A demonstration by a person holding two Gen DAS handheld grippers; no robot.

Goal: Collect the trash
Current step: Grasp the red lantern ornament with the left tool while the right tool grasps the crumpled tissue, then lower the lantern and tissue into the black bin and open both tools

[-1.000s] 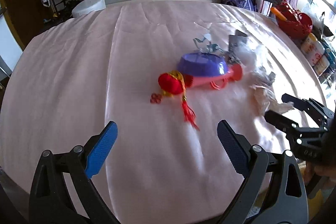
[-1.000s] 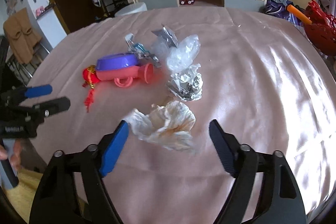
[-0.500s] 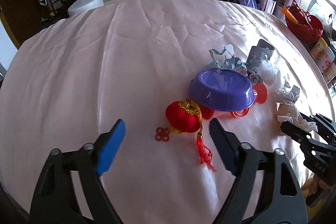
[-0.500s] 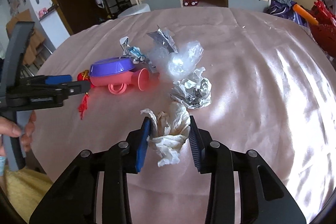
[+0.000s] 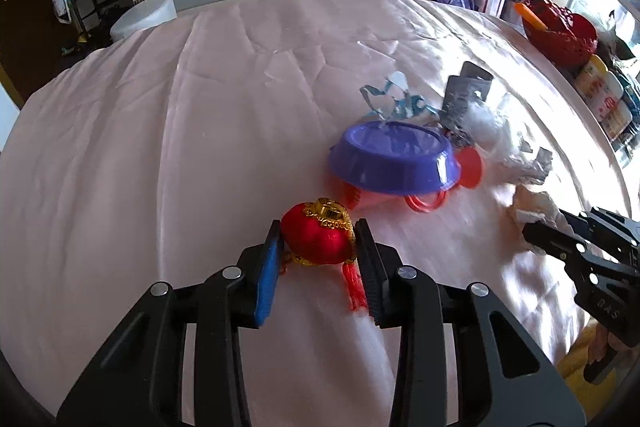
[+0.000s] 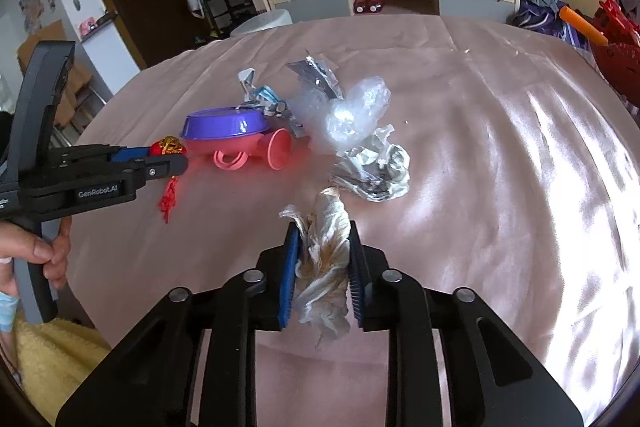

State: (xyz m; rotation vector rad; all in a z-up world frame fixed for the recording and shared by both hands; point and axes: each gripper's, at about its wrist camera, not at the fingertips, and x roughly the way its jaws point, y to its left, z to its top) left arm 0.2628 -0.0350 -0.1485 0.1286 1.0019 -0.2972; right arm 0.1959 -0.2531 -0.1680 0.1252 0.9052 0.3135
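Both grippers angle down over the pink tablecloth point(image 5: 168, 131), jaws just closing. At left, the left gripper point(image 5: 318, 259) clamps a red lantern ornament point(image 5: 318, 239) beside the purple bowl point(image 5: 394, 163). At right, the right gripper point(image 6: 322, 267) pinches a crumpled stained tissue point(image 6: 326, 251) lying just before the foil wad point(image 6: 378, 169).

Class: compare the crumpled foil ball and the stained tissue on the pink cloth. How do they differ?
The foil ball is shiny silver; the tissue is matte white with brown stains. The foil ball lies free on the cloth; the tissue is pinched in the right hand-held gripper. Both are crumpled.
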